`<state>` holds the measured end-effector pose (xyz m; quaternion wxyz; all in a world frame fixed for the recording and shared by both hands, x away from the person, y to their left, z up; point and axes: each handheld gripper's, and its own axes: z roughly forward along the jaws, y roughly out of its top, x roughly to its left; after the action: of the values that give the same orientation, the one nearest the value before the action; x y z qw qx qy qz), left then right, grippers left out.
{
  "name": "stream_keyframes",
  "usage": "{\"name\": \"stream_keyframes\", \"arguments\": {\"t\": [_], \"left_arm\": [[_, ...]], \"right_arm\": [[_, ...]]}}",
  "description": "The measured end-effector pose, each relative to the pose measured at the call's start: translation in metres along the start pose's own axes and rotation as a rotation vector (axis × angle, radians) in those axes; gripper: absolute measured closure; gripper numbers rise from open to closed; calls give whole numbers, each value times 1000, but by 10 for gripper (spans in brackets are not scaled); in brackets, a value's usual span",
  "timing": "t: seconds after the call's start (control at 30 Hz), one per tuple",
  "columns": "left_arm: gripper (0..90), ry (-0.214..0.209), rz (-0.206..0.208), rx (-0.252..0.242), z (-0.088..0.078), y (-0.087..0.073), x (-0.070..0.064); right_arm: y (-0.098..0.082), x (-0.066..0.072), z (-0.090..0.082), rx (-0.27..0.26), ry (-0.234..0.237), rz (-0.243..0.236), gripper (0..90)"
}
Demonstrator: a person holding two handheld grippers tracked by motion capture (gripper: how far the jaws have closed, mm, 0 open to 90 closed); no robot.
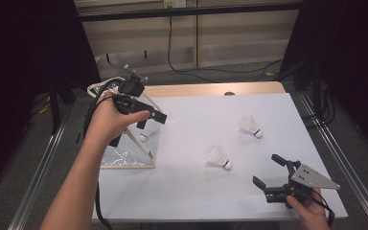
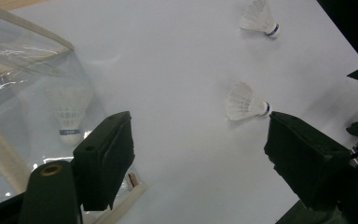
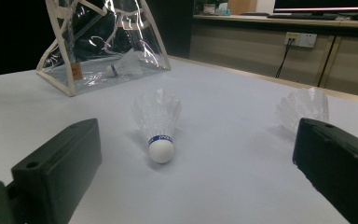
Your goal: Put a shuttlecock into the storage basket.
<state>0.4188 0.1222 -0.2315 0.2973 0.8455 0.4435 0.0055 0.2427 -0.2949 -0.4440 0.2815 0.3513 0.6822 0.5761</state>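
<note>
One shuttlecock (image 3: 121,68) lies inside the clear bag (image 3: 65,74).

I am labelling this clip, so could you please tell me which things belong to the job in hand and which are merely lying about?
Belonging to the job:
- clear bag with one shuttlecock inside
- near shuttlecock
- far shuttlecock
- left gripper, open above the bag
- right gripper, open, facing the near shuttlecock

Lying about:
- cables on the floor
- wall socket

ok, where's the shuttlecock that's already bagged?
In the high view it lies inside the clear bag at the table's left edge, shuttlecock just below the left gripper; two others lie loose to the right.
</note>
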Motion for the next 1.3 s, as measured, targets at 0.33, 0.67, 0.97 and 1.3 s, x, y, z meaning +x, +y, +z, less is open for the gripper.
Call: {"name": "stream_keyframes", "arguments": {"t": [0.33,0.67,0.97,1.3], "left_arm": [[195,-23,24,15,16,-6,-8],[146,-37,49,26,30,-13,-14],[110,-44,78,24,44,-19,-20],[93,-65,119,38,56,-25,-26]], "right_arm": [[0,0,0,-1,0,-1,6],[0,0,0,1,0,-3,6],[0,0,0,0,2,0,5],[0,0,0,-1,3,1,6]]}}
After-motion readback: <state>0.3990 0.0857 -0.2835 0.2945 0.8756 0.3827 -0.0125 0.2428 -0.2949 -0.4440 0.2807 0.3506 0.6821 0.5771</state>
